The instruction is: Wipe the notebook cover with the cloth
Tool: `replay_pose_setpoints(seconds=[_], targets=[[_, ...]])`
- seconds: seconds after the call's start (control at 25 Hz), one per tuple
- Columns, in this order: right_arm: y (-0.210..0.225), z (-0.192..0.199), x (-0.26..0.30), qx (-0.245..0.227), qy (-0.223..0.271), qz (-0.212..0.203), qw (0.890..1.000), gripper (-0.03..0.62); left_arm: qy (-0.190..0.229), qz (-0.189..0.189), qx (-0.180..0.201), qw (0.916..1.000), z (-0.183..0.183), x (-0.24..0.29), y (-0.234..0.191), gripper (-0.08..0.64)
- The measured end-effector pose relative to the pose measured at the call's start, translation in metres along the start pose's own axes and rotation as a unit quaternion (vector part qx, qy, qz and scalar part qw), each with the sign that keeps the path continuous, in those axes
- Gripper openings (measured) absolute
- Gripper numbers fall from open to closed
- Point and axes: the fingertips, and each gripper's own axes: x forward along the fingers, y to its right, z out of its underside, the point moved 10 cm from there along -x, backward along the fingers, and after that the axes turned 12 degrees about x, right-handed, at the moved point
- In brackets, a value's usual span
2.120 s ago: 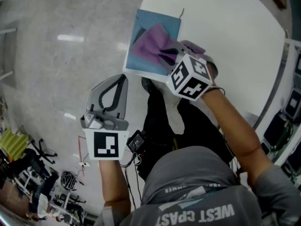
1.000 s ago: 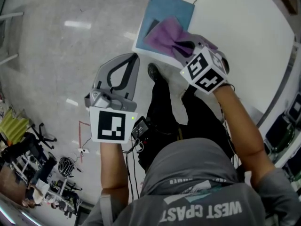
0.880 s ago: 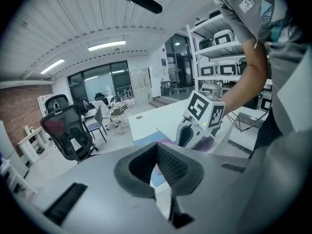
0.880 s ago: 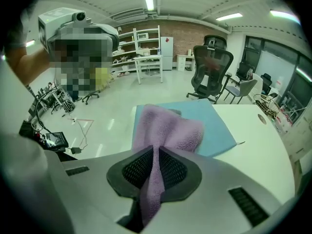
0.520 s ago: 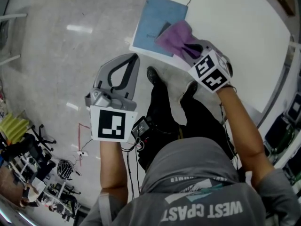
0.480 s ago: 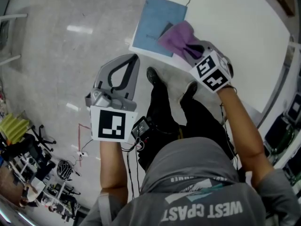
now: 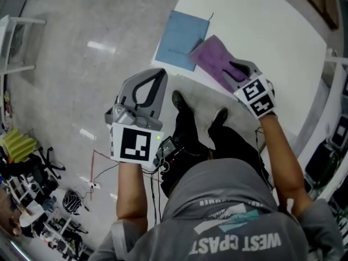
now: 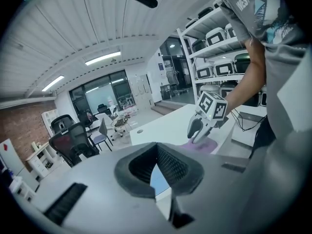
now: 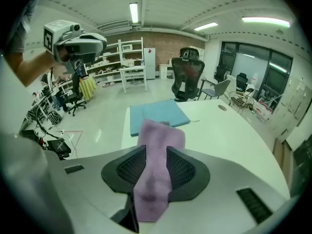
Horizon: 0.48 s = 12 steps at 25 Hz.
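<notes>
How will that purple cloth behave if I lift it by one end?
Probably floppy: the cloth lies in soft folds rather than flat and stiff. Likely light, since it looks thin. Its fuzzy surface suggests it should grip rather than slip.

A: What's the cloth (image 9: 161, 135) like?
B: Soft purple fabric with a fuzzy nap, fully matt. The notebook cover (image 9: 157, 115) looks smooth, a flat matt blue.
A: And the table (image 7: 272, 31)?
B: White, smooth, with a faint sheen. The floor (image 7: 70, 69) is polished grey, glossy enough to mirror the lights.
A: The left gripper (image 8: 157, 146)?
B: Matt grey plastic shell. Its dark pads (image 8: 173, 165) are finely cross-hatched and rubbery-looking.
</notes>
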Motion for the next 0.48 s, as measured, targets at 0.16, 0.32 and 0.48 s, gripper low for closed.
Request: replay_pose_setpoints(seconds=[0.16, 0.32, 0.48], targets=[[-0.004, -0.011, -0.054, -0.002, 0.064, -0.002, 0.998, 0.065, 0.007, -0.009, 0.019, 0.9998, -0.028, -0.013, 0.009, 0.003], [-0.013, -0.027, -0.114, -0.021, 0.127, -0.012, 0.992, 0.036, 0.024, -0.022, 0.036, 0.9989, -0.059, -0.027, 0.02, 0.003], [-0.029, -0.048, -0.178, -0.063, 0.182, -0.011, 0.981, 0.029, 0.047, -0.037, 0.051, 0.9969, -0.094, -0.045, 0.028, 0.003]])
